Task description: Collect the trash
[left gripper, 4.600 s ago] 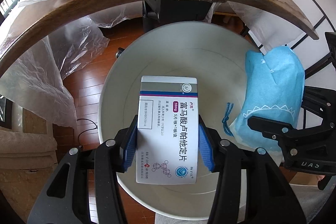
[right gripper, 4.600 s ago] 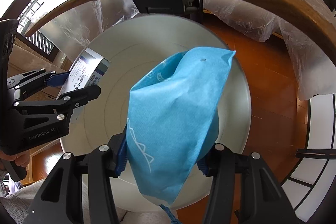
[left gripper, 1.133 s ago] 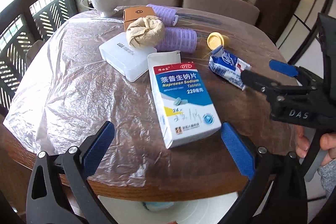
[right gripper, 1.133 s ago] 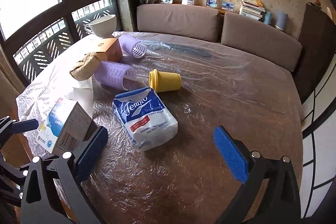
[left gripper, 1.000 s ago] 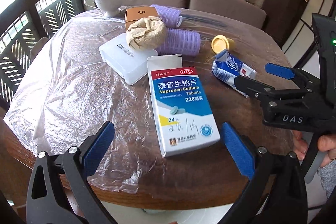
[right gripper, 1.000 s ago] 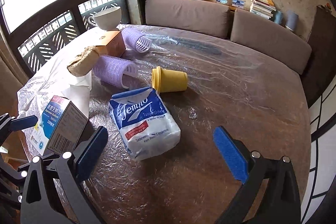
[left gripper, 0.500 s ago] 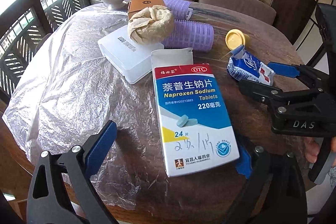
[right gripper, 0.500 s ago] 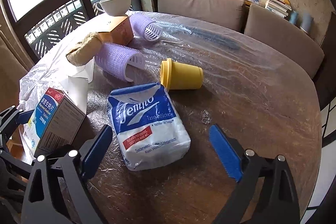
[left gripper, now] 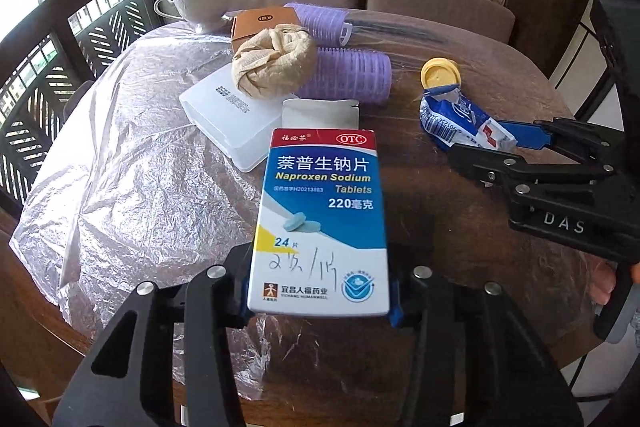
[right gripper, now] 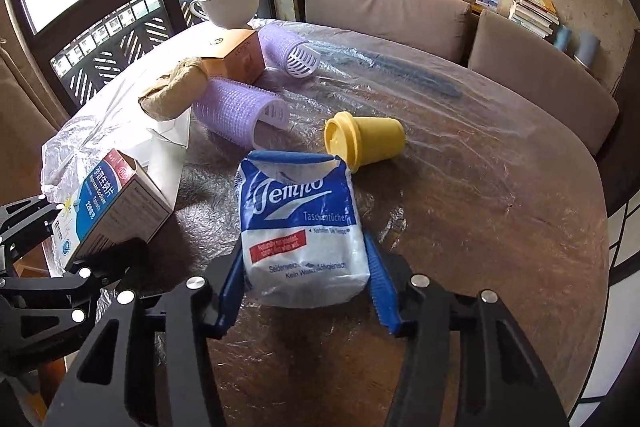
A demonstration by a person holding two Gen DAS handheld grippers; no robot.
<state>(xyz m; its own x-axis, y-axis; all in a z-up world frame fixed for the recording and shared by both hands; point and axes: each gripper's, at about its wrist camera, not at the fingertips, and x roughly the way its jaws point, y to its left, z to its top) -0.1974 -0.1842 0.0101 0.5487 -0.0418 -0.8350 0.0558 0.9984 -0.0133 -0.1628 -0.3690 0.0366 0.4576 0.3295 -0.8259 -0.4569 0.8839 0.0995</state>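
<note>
The left tongs [left gripper: 320,301] have just closed on the near end of a Naproxen Sodium tablet box [left gripper: 322,223], its open flap pointing away from them. Beside them, the right tongs [right gripper: 306,291] have just narrowed around a blue-and-white Tempo tissue pack [right gripper: 302,227], pads at its sides near the bottom. Both items lie at the near edge of the plastic-covered worktop [right gripper: 500,227], apparently gripped low for lifting away as trash. A yellow cup [right gripper: 362,139] lies just beyond the pack.
</note>
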